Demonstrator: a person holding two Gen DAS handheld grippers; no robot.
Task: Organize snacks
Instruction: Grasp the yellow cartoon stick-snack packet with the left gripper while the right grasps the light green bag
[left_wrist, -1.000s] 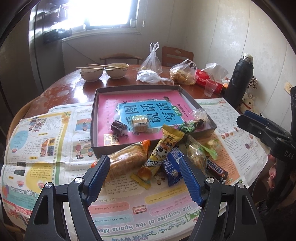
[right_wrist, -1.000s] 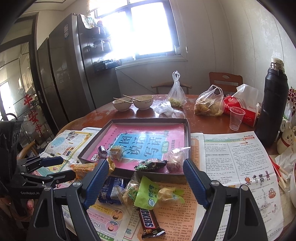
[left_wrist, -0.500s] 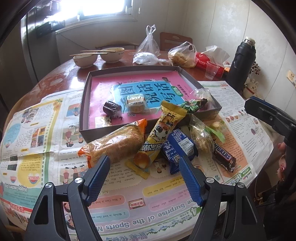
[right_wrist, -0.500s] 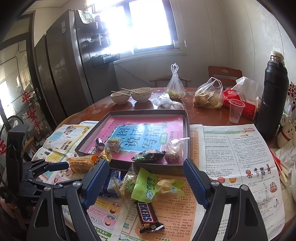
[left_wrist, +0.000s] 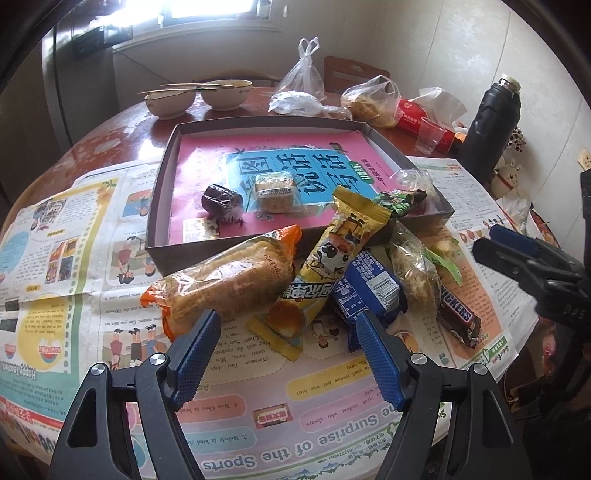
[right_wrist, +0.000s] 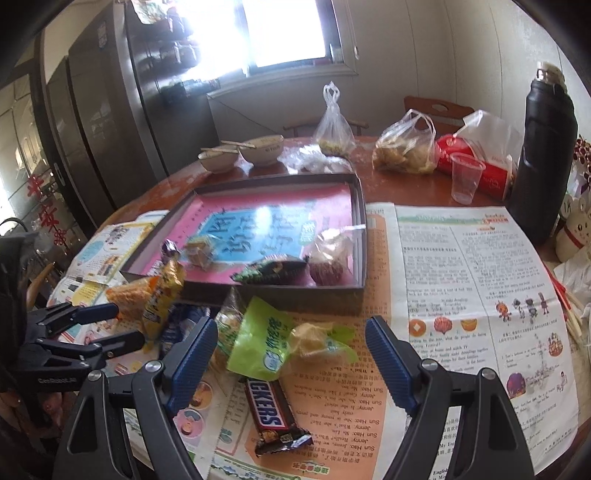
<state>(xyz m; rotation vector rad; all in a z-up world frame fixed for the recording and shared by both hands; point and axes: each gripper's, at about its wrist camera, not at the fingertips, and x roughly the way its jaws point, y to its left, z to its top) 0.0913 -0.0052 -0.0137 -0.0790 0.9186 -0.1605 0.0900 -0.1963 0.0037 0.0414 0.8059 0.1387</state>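
A dark shallow box (left_wrist: 157, 221) (right_wrist: 360, 236) with a pink and blue book inside holds a few small wrapped snacks. In front of it lies a pile: an orange bread pack (left_wrist: 225, 280), a yellow cake bar (left_wrist: 332, 266), a blue pack (left_wrist: 369, 291), a clear bag (left_wrist: 413, 273), a green pack (right_wrist: 262, 339) and a Snickers bar (left_wrist: 456, 321) (right_wrist: 271, 410). My left gripper (left_wrist: 288, 328) is open and empty just before the yellow bar. My right gripper (right_wrist: 291, 343) is open and empty over the green pack.
Newspapers (right_wrist: 461, 280) cover the round wooden table's near half. Two bowls with chopsticks (left_wrist: 195, 96), plastic bags (right_wrist: 402, 147), a plastic cup (right_wrist: 465, 177), a red tissue pack and a tall black flask (right_wrist: 543, 147) stand behind. A fridge (right_wrist: 110, 129) is at left.
Both grippers have moved forward and down toward the snack pile. Both stay open and empty.
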